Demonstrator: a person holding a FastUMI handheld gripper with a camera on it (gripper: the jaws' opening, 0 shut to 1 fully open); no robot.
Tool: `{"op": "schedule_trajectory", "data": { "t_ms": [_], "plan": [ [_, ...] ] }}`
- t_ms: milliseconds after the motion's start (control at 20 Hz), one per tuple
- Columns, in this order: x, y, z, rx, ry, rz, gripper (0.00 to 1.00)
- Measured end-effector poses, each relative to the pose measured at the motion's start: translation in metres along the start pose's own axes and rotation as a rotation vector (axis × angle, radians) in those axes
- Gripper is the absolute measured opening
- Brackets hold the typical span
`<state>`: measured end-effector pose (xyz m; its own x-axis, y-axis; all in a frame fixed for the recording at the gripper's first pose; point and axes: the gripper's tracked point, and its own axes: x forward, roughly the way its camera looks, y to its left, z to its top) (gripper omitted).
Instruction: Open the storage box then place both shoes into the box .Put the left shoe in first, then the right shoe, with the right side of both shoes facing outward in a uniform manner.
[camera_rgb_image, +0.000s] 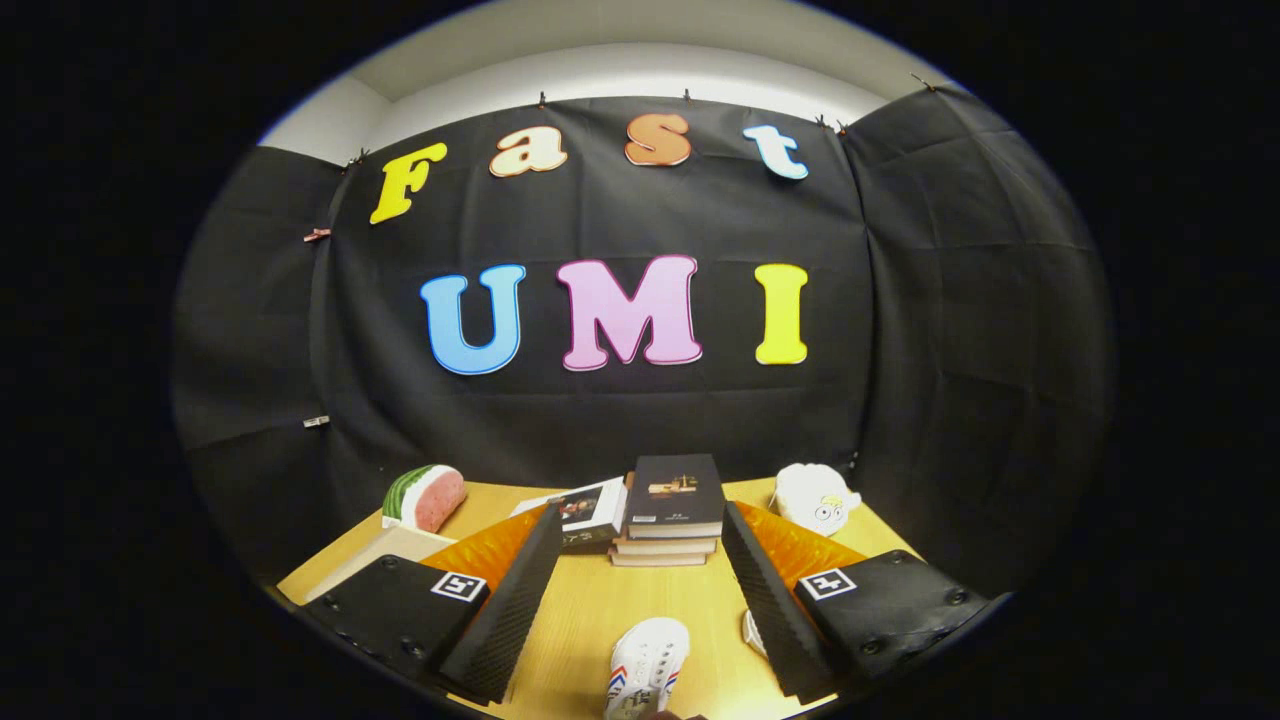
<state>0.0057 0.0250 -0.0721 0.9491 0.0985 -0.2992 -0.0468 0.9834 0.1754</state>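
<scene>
gripper view: wooden table (600, 610), light surface, set against the black cloth wall of the booth. far side of table, just beyond the fingers: stack of books (672, 510), dark cover on top, paler volumes beneath; to its left and touching it, one more book (588, 512) lying at a tilt with a pictured cover. further left, near the wall, a watermelon-slice toy (426, 496), green rind and pink flesh, resting on a flat pale board (372, 562). right of the stack, near the wall, a white plush toy (812, 497) with a drawn face. nothing stands between the fingers and the book stack. gripper (640, 560): fingers spread wide, one to each side of the table's middle, gripping nothing and touching nothing that can be seen. task item: white shoe (647, 668), laces on top, red and blue stripes on its sides, lying on the table between the fingers at the near end, toe pointing toward the books, clear of both fingers. a second white shoe (753, 632) shows as a sliver just beside the right finger, mostly hidden behind it.
</scene>
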Motion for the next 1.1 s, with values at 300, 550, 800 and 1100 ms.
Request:
{"op": "schedule_trajectory", "data": {
  "t_ms": [300,550,800,1100],
  "plan": [
    [0.016,0.036,-0.033,0.105,0.156,0.145,0.99],
    [0.016,0.074,-0.079,0.289,0.358,0.297,0.99],
    [0.010,0.111,-0.122,0.435,0.545,0.432,0.97],
    [0.001,0.137,-0.182,0.512,0.750,0.532,0.97]
  ]
}}
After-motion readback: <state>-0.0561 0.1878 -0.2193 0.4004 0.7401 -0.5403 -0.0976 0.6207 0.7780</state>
